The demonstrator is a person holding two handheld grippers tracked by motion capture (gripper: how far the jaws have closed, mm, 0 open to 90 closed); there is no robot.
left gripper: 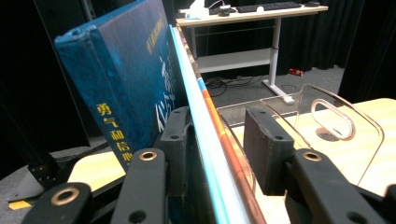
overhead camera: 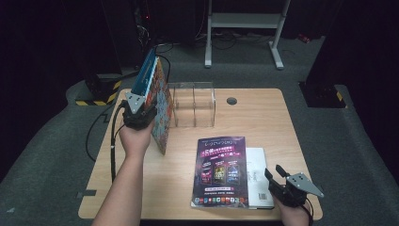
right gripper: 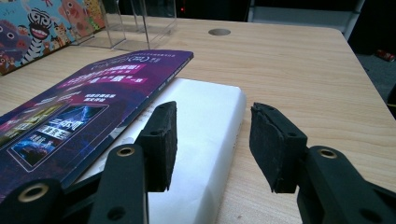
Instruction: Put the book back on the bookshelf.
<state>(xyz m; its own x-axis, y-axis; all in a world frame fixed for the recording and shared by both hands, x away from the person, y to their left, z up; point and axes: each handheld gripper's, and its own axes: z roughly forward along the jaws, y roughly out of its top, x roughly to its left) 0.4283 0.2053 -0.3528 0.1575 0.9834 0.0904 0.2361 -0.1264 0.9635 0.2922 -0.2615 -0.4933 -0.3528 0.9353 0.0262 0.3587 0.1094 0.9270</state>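
Both forearms are bare, with no sleeves. The left gripper (overhead camera: 139, 114) and the right gripper (overhead camera: 282, 183) are built alike: a black body topped by a grey three-cornered plate dotted with small dark screw holes. A black cable trails from the left one, and another curls by the wrist at the right one. Up close, each jaw is a matte black arm with round brass-ringed holes and a smaller plain hole, ending in a thick, blocky dark pad (right gripper: 275, 144). The pads' edges look rough and slightly worn.
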